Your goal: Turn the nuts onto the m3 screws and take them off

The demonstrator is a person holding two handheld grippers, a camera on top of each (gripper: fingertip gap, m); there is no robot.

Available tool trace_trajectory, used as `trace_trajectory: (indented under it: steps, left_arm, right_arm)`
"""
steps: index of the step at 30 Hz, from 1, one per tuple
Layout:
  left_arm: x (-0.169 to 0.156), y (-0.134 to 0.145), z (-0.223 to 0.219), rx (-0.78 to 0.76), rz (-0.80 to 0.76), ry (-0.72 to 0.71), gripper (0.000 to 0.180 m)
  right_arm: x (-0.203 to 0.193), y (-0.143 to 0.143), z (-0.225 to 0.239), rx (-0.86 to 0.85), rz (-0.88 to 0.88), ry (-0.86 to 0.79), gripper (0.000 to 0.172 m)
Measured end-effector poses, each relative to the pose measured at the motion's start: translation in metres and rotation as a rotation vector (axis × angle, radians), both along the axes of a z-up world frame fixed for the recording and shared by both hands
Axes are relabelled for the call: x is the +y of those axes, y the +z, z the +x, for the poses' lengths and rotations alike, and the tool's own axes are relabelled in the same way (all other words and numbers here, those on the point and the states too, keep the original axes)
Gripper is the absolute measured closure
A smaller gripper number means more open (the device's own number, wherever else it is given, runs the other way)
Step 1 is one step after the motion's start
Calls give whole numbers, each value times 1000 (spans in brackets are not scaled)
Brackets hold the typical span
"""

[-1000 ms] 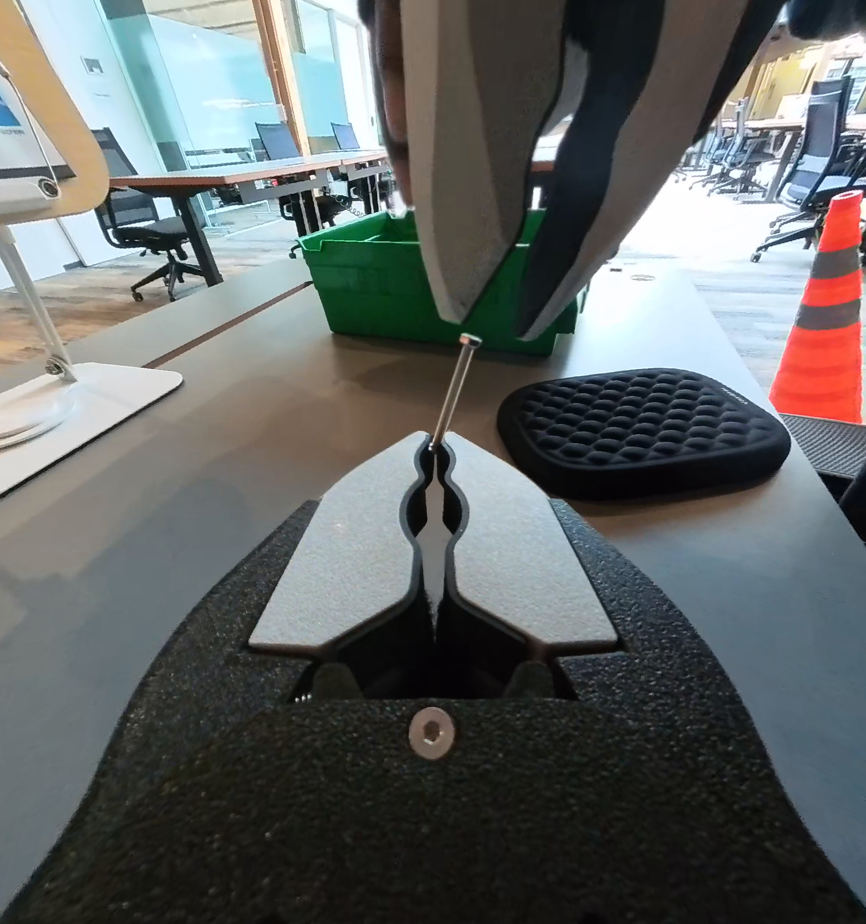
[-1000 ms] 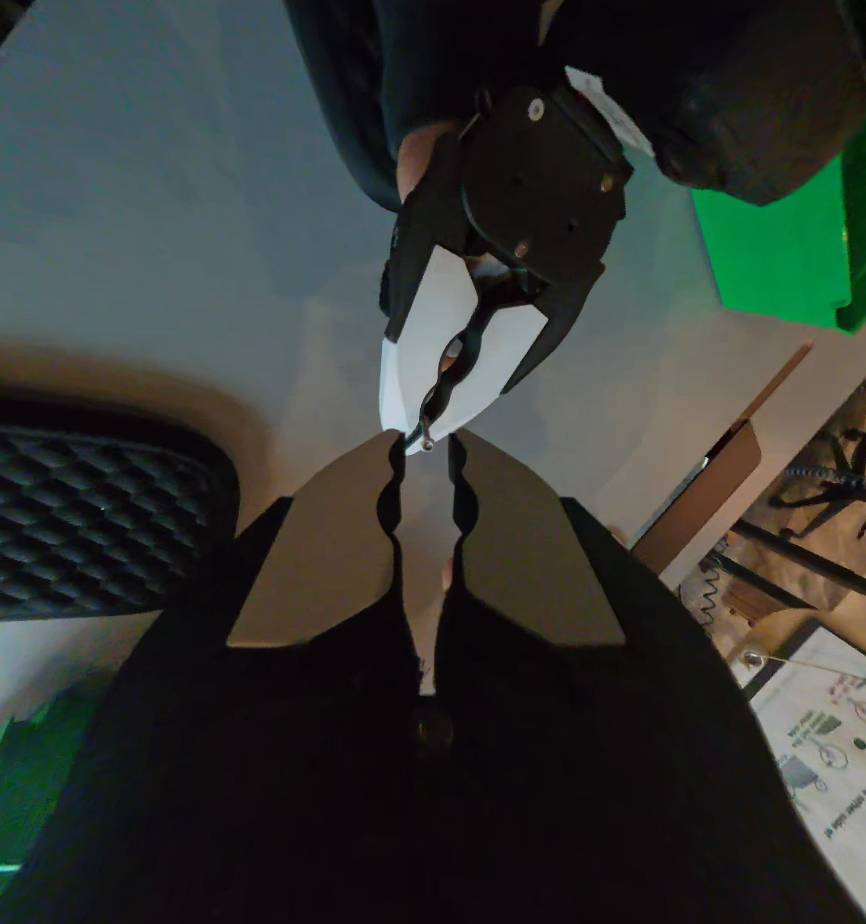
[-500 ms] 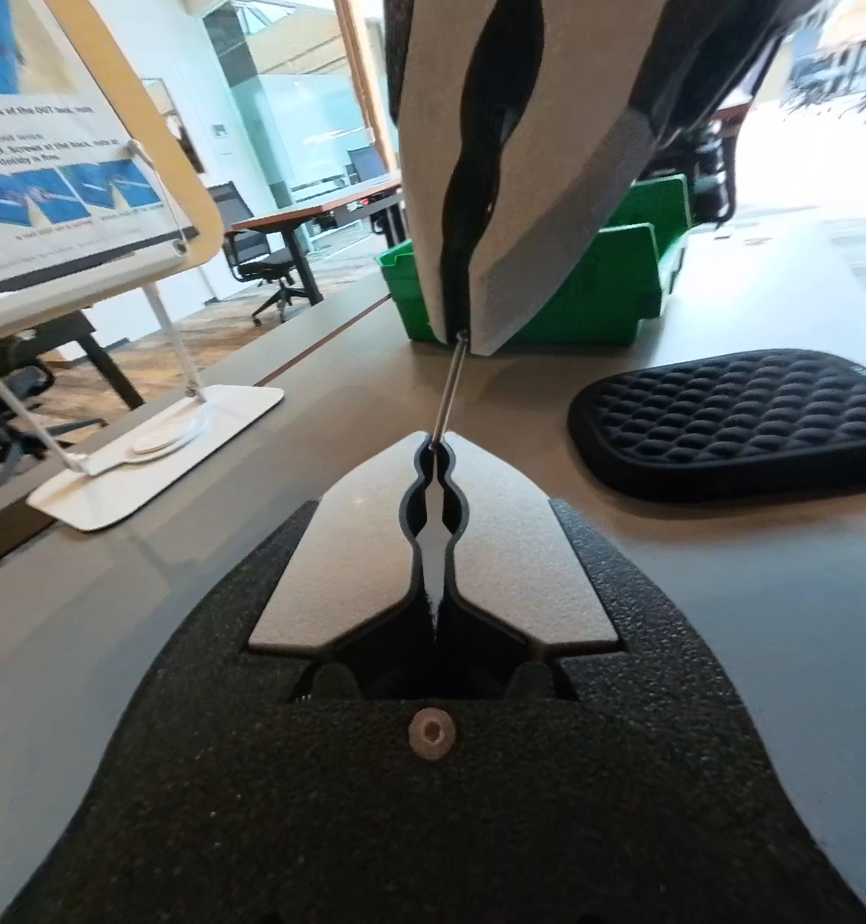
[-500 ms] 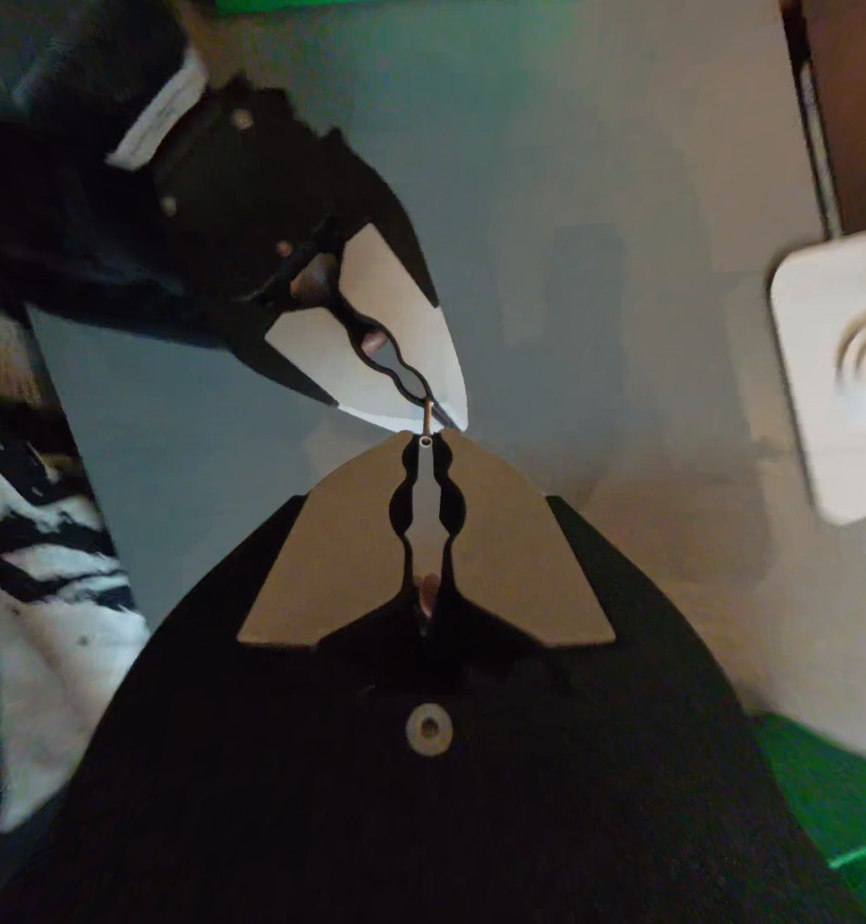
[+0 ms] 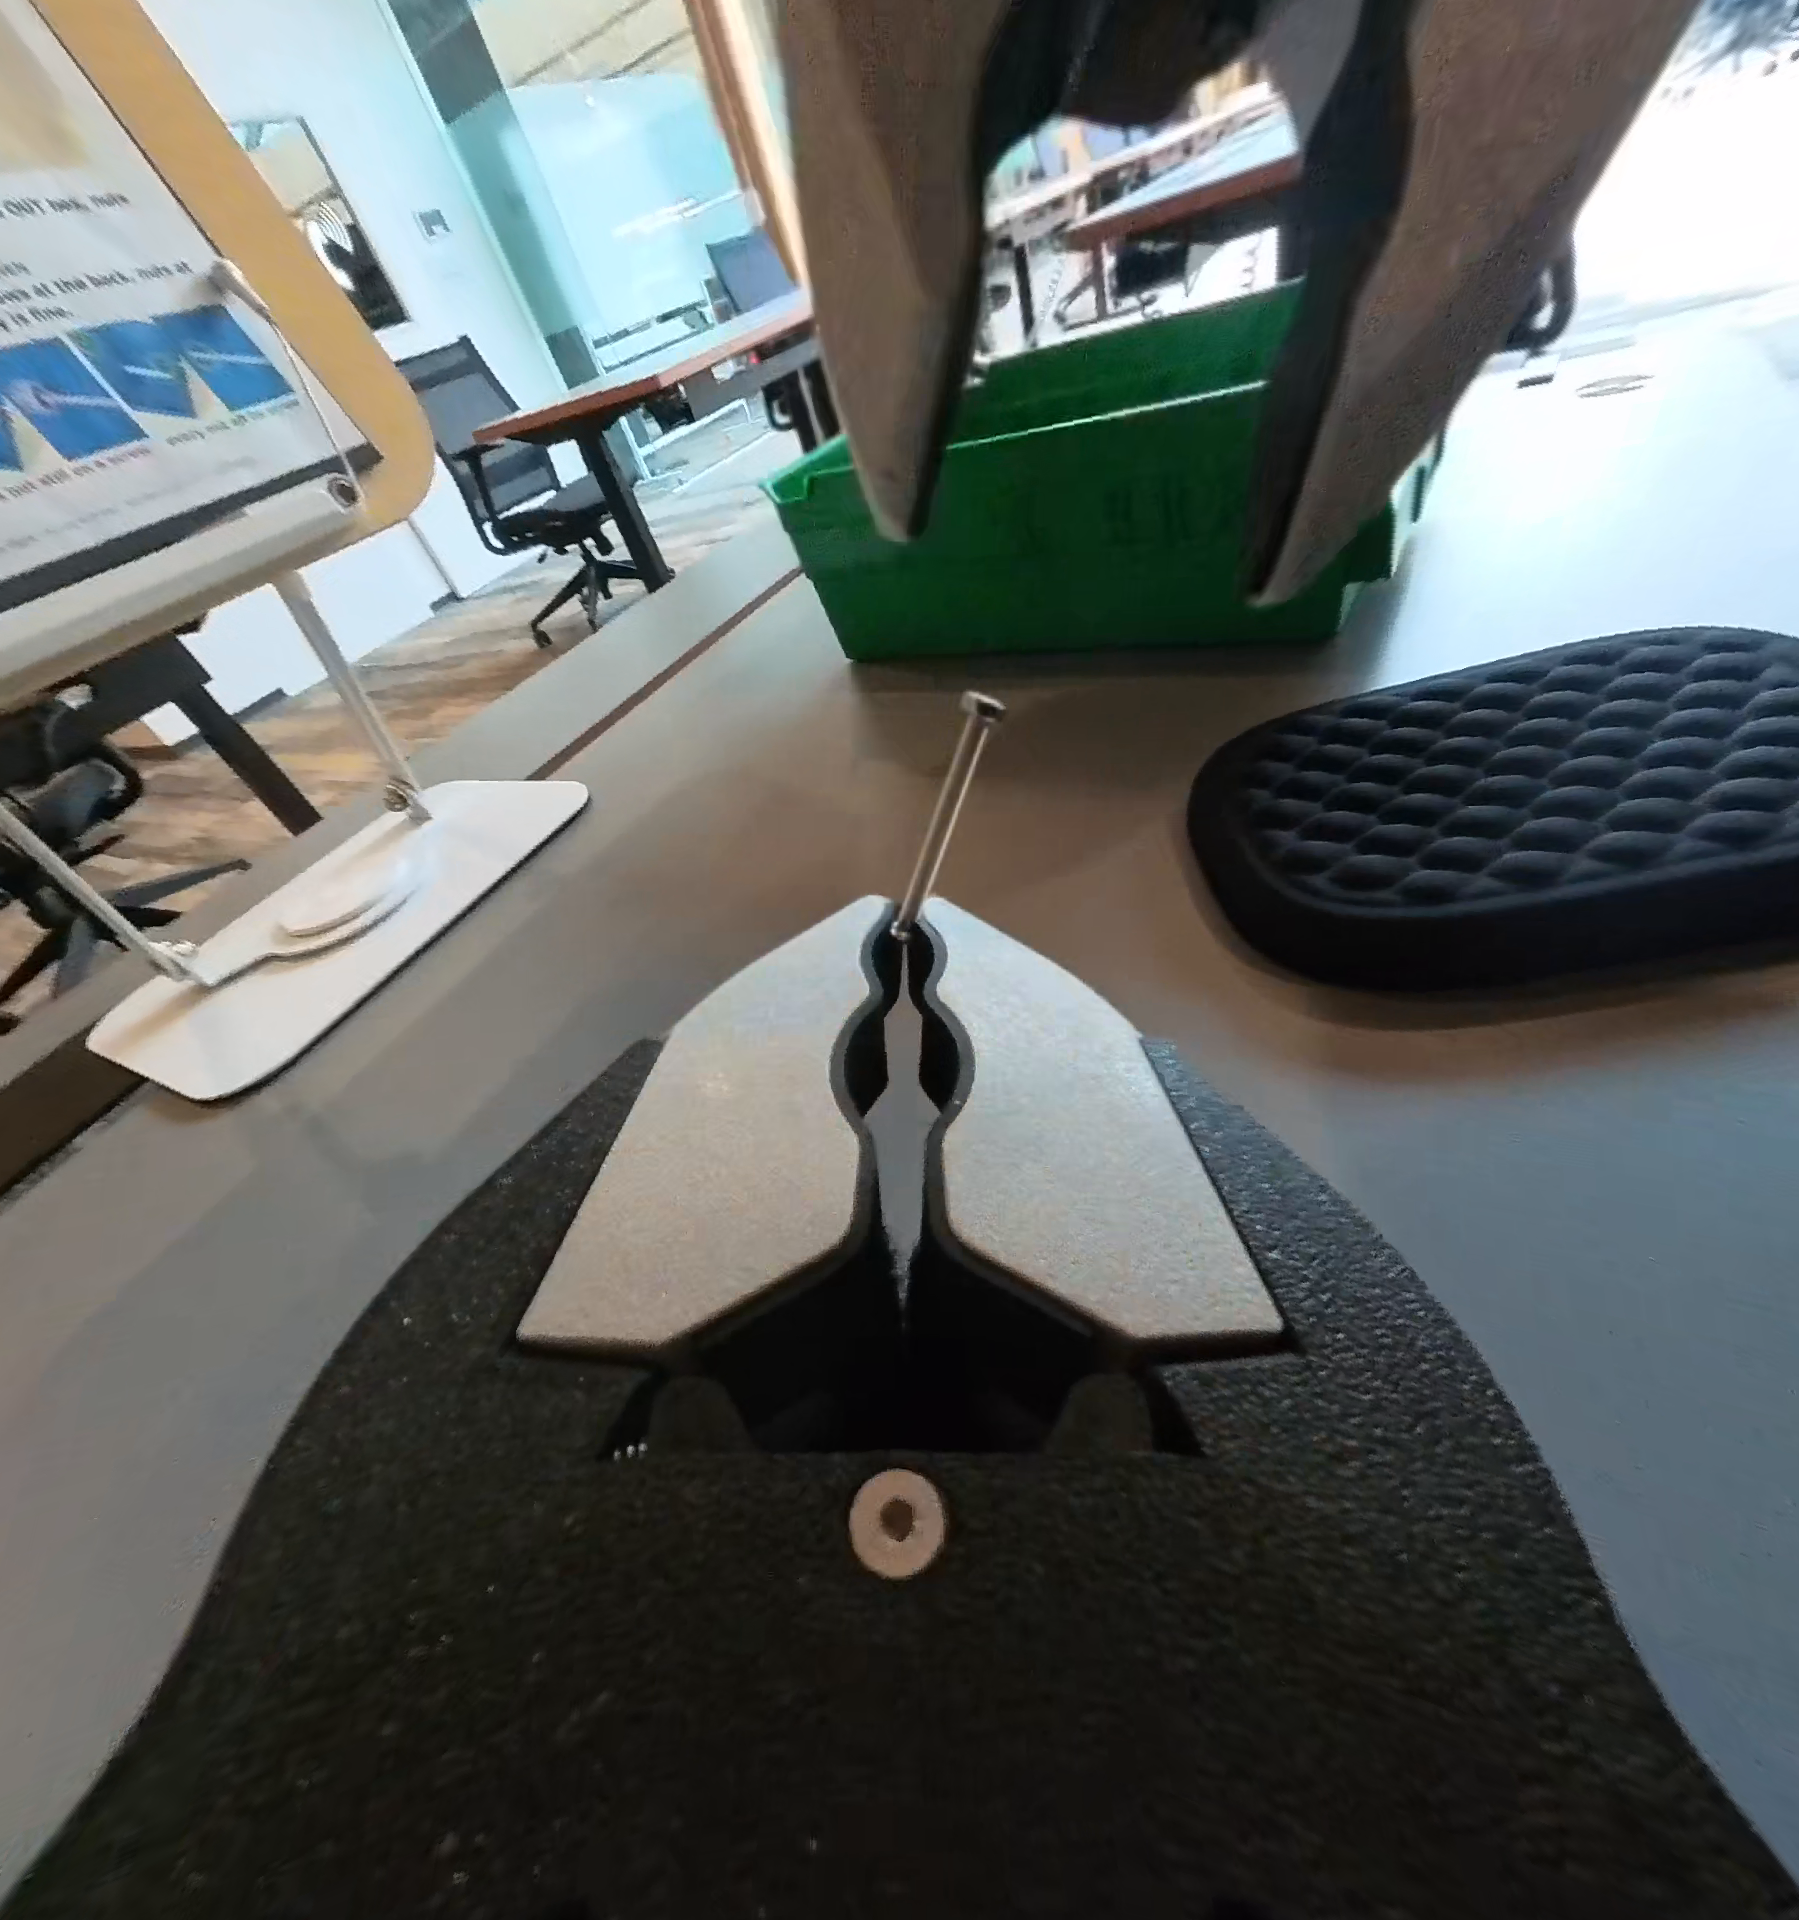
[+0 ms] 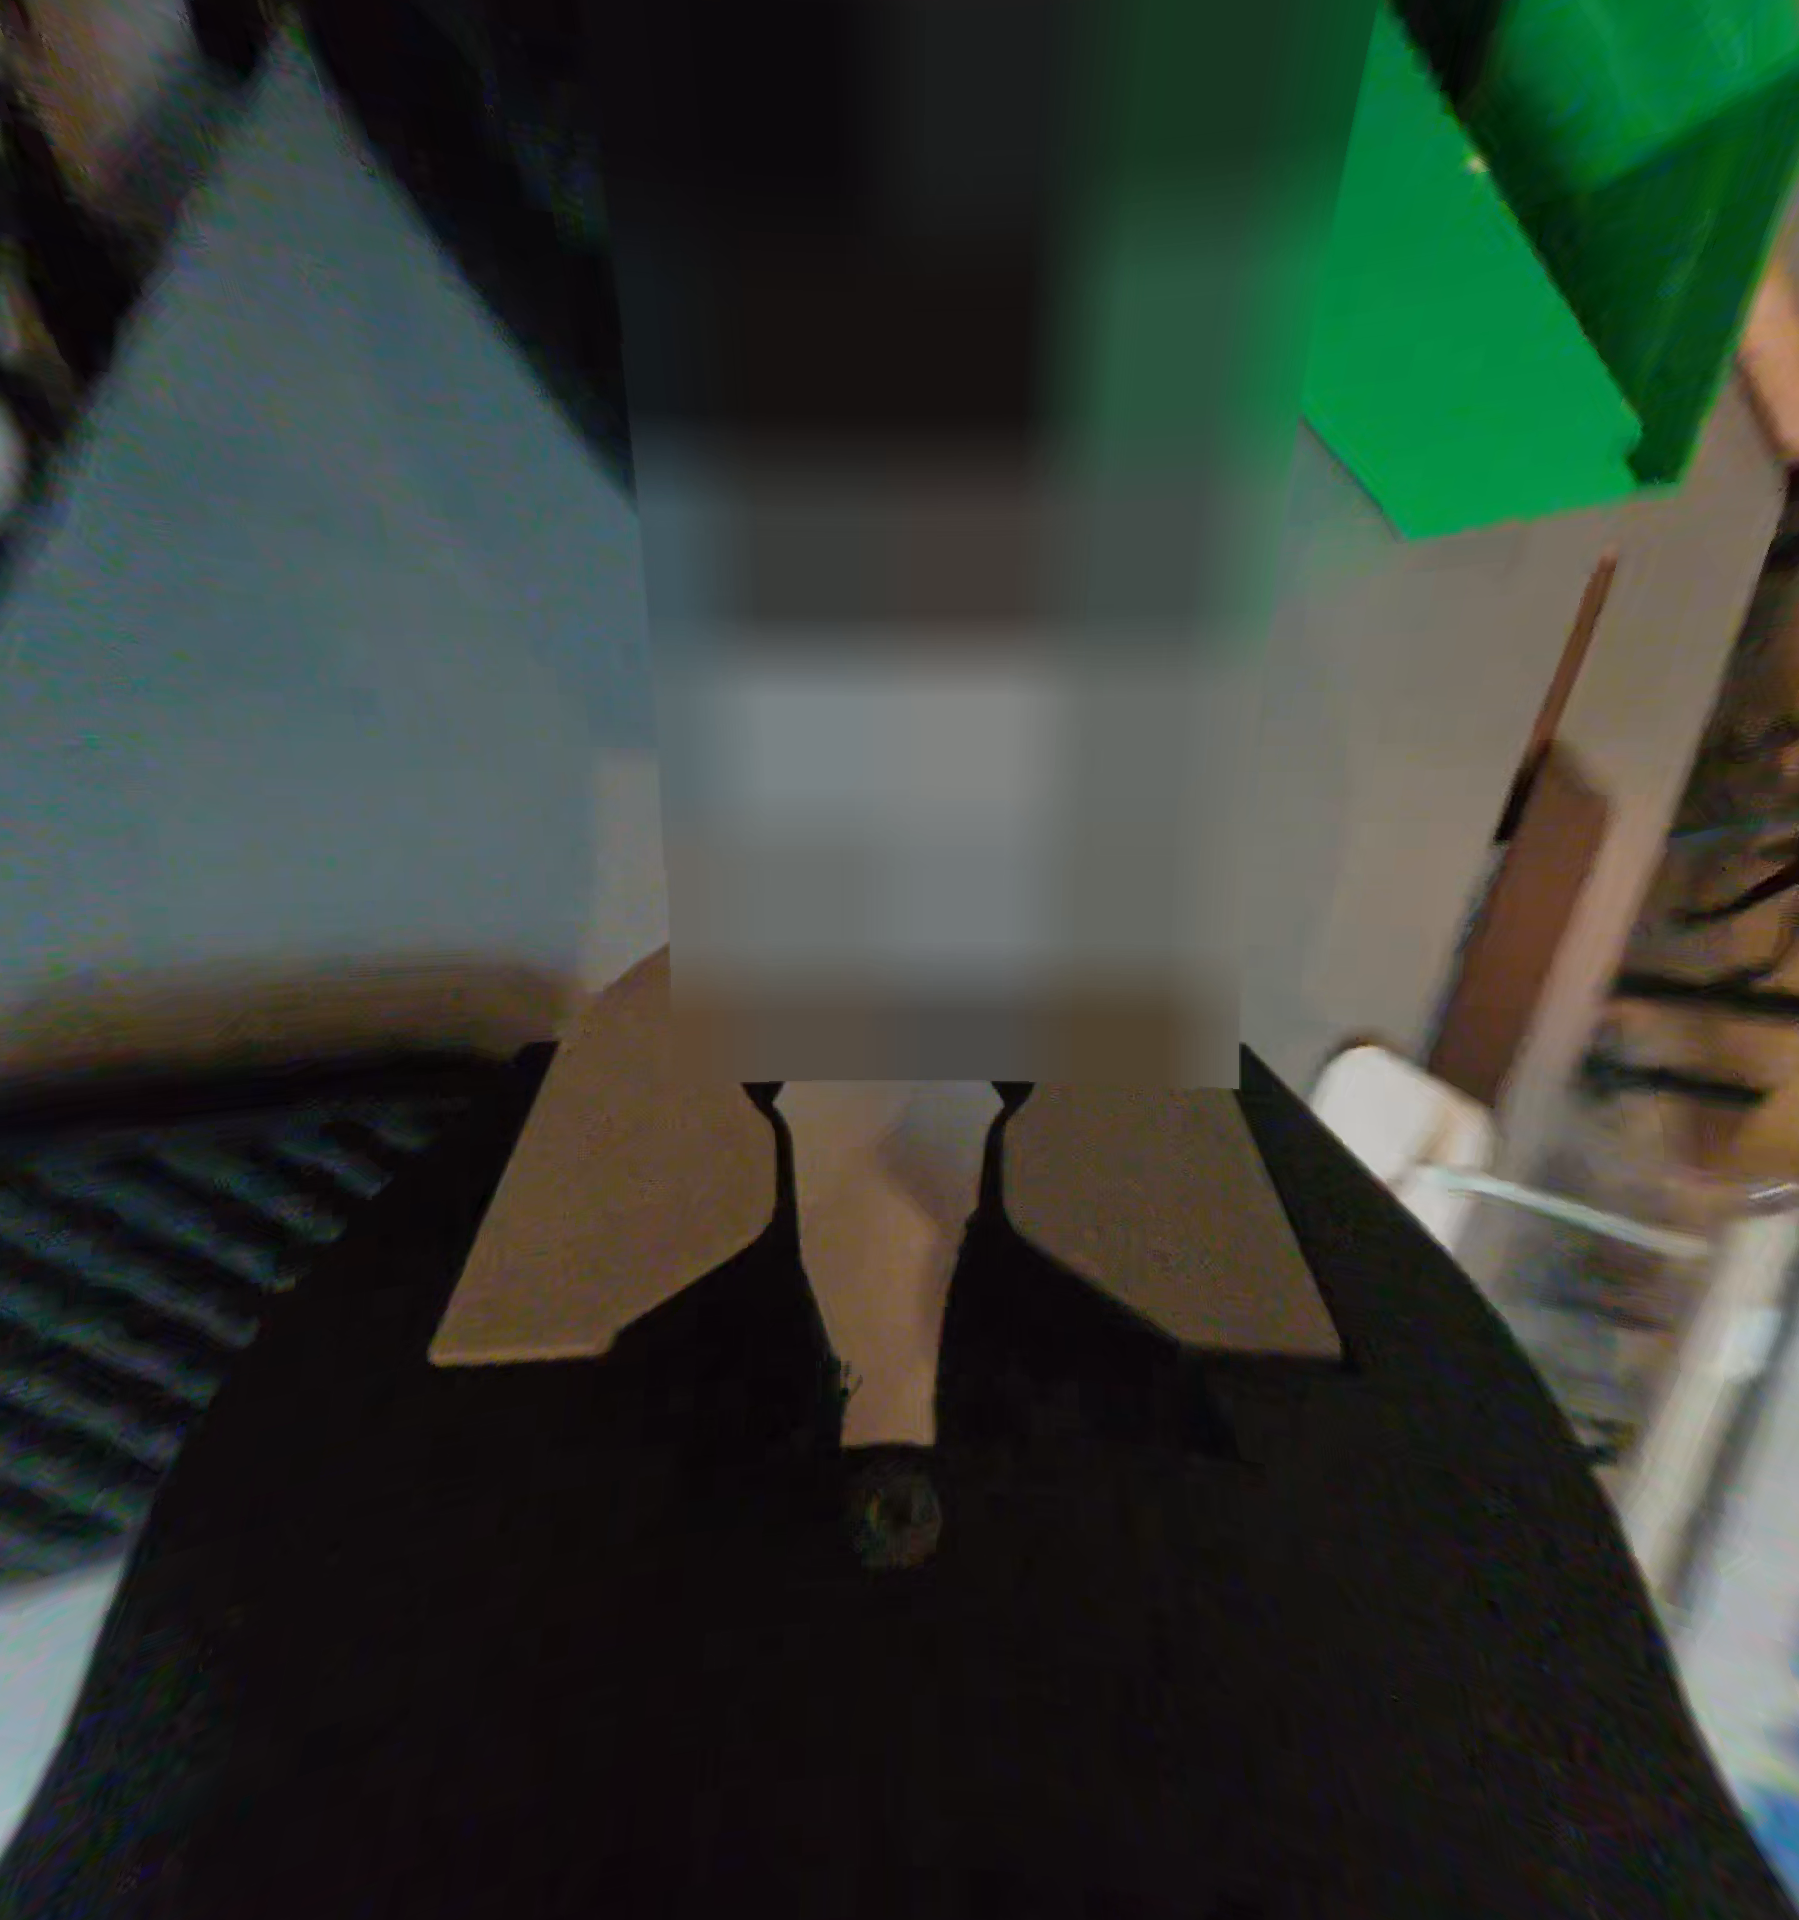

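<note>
Left claw pressed together, pinching screw by its lower end at the very fingertips, centre frame. Screw's long axis running up and slightly right, head at the top, free in the air above the table.

Right claw hanging down from the top of the left view, tips pointing down, spread wide, nothing between the fingers. Left finger ending up-left of the screw head, right finger up-right; head below the gap, nearer the left finger's side, not touching either. In the right view, fingers also apart, tips lost under a mosaic patch.

Key relation: screw axis points roughly into the open gap above. Next move, as a guess: right claw down along that axis, centred over the head. Misalignment risk: a tip knocking the thin shaft sideways.

No nut visible on the shaft or in either claw; too small to rule out.

Writing: printed sheet on stand, upper left, text and blue pictures, not repeated here. Faint marking on green bin front, unreadable. Black honeycomb pad at right, small mark at its right edge, illegible.
</note>
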State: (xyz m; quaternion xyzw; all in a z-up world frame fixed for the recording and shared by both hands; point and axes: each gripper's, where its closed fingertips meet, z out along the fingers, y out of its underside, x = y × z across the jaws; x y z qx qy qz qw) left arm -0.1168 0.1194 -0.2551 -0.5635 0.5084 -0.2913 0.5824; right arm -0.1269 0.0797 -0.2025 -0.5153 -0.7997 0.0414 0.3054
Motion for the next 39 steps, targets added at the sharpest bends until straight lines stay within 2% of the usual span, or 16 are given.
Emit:
trace_trajectory:
  steps: [2,4,10,16,19,25,28,30,32,34,36,39]
  left_arm:
    - [-1,-2,1,-9,-49,-20,180]
    - [-1,-3,1,-20,-85,-36,180]
    - [-5,-4,3,-20,-111,-66,180]
    - [-6,-3,2,-30,-123,-72,180]
    - [0,2,-2,-43,-78,-20,180]
    - [9,7,-8,8,84,100,180]
    - [7,3,-5,51,126,101,180]
    - [6,3,-4,44,109,87,180]
    - [5,2,-4,31,69,65,180]
    - [4,0,-3,21,27,43,180]
    - [3,-1,-1,7,-13,21,180]
    - [2,-3,0,-13,-70,-4,180]
  right_arm:
    - [6,-8,4,-127,158,122,136]
    - [10,-11,3,-190,216,178,141]
    - [12,-14,-4,-224,203,250,155]
    - [15,-17,-4,-208,162,196,167]
    - [16,-13,-9,-86,36,-18,167]
    - [22,-13,-1,221,-362,-769,168]
    - [14,-20,2,300,-574,-988,167]
    - [13,-18,1,294,-599,-963,162]
    - [11,-10,-3,277,-570,-786,143]
    - [9,0,-5,218,-453,-539,131]
    - [3,2,-1,96,-295,-290,128]
    - [3,-5,4,-96,-18,-5,131]
